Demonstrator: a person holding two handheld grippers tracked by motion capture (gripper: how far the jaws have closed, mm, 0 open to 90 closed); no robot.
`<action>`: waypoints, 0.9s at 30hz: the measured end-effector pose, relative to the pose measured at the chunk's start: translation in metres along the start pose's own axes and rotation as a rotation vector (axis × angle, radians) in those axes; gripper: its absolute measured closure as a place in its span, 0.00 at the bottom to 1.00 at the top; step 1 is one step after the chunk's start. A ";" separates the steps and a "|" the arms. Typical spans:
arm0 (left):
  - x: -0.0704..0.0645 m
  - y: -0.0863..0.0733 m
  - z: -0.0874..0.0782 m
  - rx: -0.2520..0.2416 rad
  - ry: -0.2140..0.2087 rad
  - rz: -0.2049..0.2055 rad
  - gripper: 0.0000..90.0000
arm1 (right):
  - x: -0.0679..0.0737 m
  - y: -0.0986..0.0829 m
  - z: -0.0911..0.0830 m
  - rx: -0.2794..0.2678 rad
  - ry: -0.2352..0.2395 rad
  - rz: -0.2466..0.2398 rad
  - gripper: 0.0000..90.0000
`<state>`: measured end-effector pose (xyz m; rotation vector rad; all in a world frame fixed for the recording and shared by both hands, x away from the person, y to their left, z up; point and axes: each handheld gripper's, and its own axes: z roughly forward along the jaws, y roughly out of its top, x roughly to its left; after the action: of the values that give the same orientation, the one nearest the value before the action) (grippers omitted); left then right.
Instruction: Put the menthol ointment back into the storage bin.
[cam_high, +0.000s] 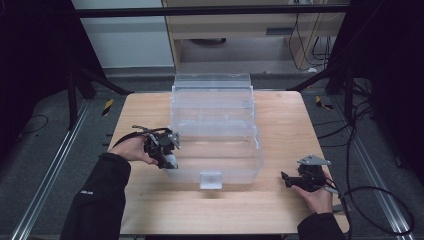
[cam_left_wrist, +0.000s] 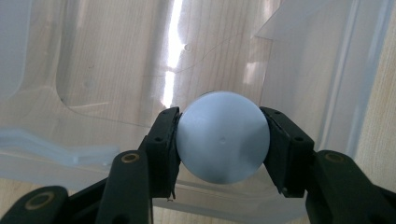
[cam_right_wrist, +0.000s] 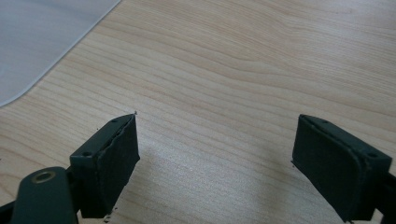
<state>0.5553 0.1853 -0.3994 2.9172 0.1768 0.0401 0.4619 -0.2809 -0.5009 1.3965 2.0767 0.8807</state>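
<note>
step: carrying ball to bin, judged | left gripper (cam_left_wrist: 223, 140) jaws clamped on pale-blue ball (cam_left_wrist: 223, 137), smooth, matte, over clear plastic storage box (cam_high: 215, 125) front-left corner | right gripper (cam_right_wrist: 215, 158) jaws apart, empty, over wood-grain table (cam_right_wrist: 243, 60) front-right | next: likely lower inside wall, release

Wooden table (cam_high: 280, 120), black cables (cam_high: 345, 132) on grey floor (cam_high: 45, 135), yellow-black tape (cam_high: 107, 106)
</note>
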 end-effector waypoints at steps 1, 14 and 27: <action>0.000 0.000 0.000 0.000 -0.001 0.000 0.56 | 0.000 0.000 0.000 -0.001 0.001 -0.001 0.16; -0.001 -0.001 -0.005 -0.024 0.019 0.000 0.51 | 0.000 0.000 0.000 -0.003 0.000 0.000 0.16; -0.008 -0.013 -0.044 -0.197 0.085 -0.073 0.49 | -0.001 0.000 -0.001 -0.009 -0.005 0.005 0.16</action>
<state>0.5436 0.2065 -0.3597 2.7118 0.2765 0.1611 0.4617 -0.2820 -0.4998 1.3981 2.0643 0.8868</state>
